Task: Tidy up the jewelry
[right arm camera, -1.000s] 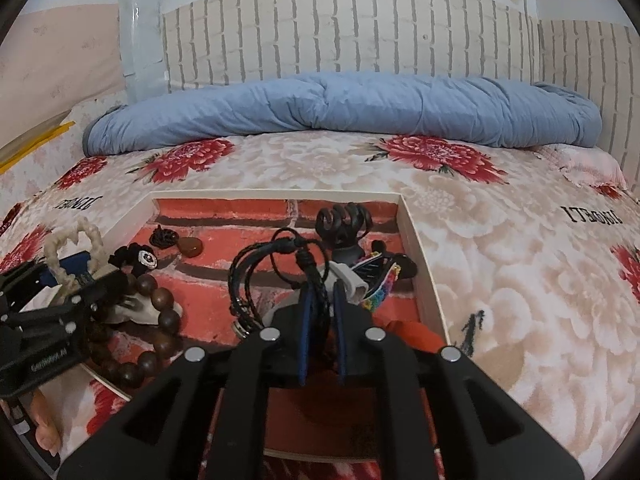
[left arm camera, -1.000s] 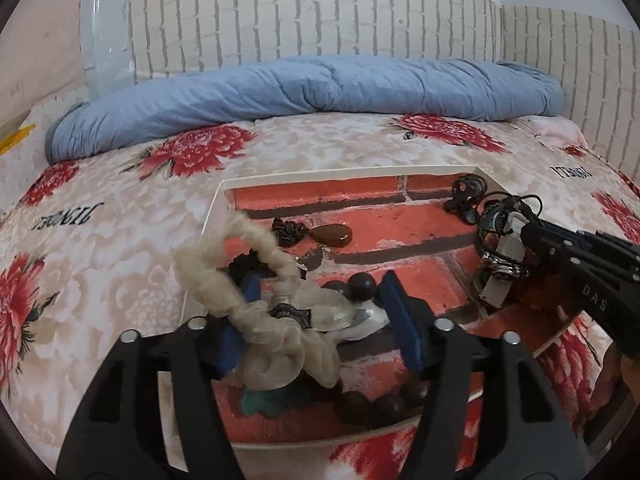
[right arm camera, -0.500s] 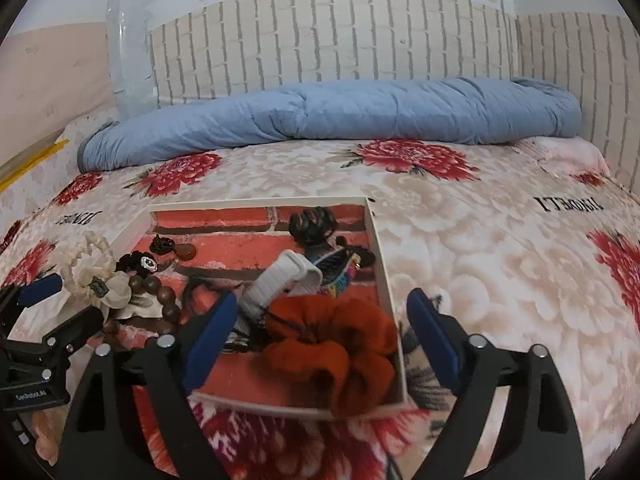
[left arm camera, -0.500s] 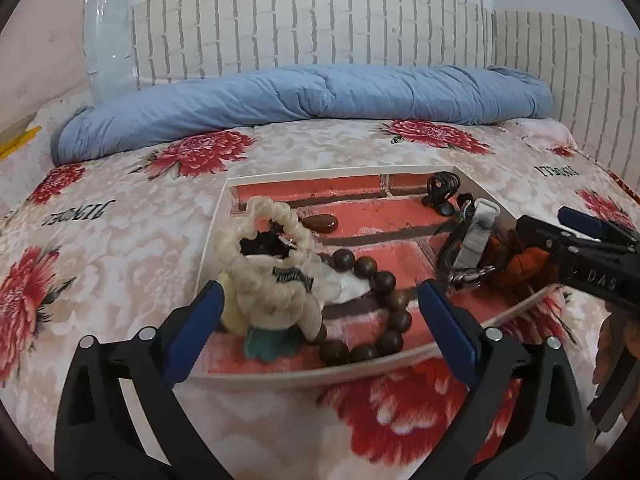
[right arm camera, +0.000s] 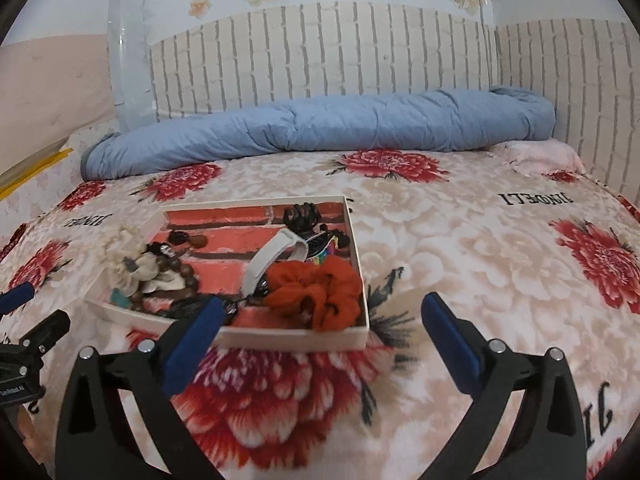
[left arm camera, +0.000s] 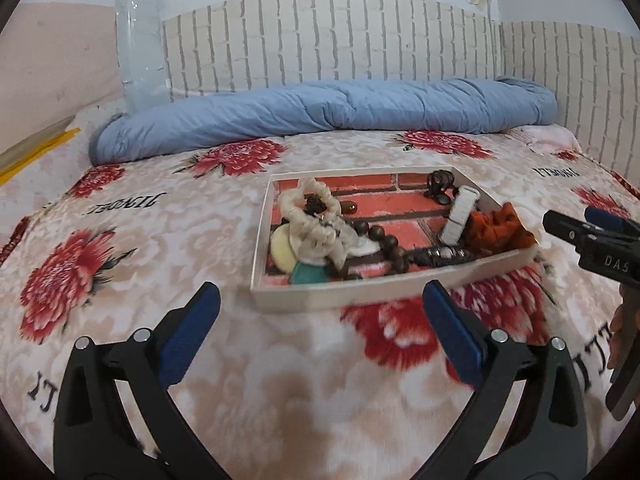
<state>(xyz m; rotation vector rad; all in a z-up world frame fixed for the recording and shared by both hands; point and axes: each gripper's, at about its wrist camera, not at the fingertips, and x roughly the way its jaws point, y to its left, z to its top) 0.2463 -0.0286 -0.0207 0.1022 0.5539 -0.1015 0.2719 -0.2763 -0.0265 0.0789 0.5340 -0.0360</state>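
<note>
A shallow white tray with a red brick-print floor lies on the flowered bedspread. In it are a cream scrunchie, dark wooden beads, a white band, an orange scrunchie and a black claw clip. My left gripper stands open just short of the tray's near wall, nothing between its blue pads. In the right wrist view the tray holds the orange scrunchie at its near right corner. My right gripper is back from it, its jaws opening and empty.
A rolled blue duvet lies across the far side of the bed under a brick-pattern wall. Flowered bedspread spreads wide to the tray's right. Each gripper shows at the edge of the other's view: right gripper, left gripper.
The left jaws let go of the cream scrunchie and the right jaws let go of the dark cords and bands. Both opened wide and drew back out of the tray.
</note>
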